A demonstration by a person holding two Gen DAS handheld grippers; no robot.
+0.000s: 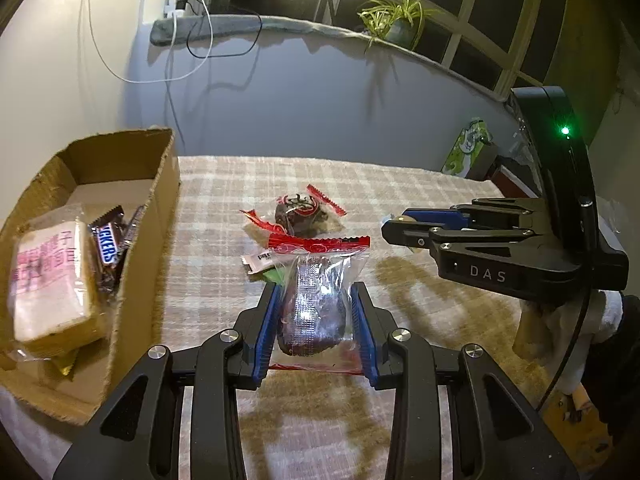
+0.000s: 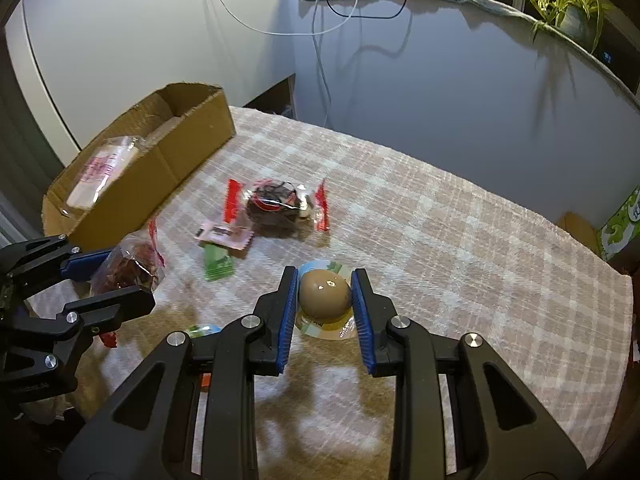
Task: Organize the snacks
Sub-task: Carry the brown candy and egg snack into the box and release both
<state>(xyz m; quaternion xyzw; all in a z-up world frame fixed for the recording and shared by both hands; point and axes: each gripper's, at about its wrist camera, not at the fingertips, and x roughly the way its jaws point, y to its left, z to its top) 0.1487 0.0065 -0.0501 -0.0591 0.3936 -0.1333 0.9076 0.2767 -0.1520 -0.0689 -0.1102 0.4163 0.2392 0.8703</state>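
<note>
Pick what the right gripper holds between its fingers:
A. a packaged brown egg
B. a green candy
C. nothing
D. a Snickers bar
A: in the right wrist view the right gripper has its blue fingers pressed on both sides of the packaged brown egg, while the green candy lies on the tablecloth.

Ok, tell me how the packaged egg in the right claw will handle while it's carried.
The packaged egg looks smooth and rounded, so it may slip between the pads. Its glossy wrapper probably adds slipperiness. Set down, it could roll, though the flat film edge may check that.
</note>
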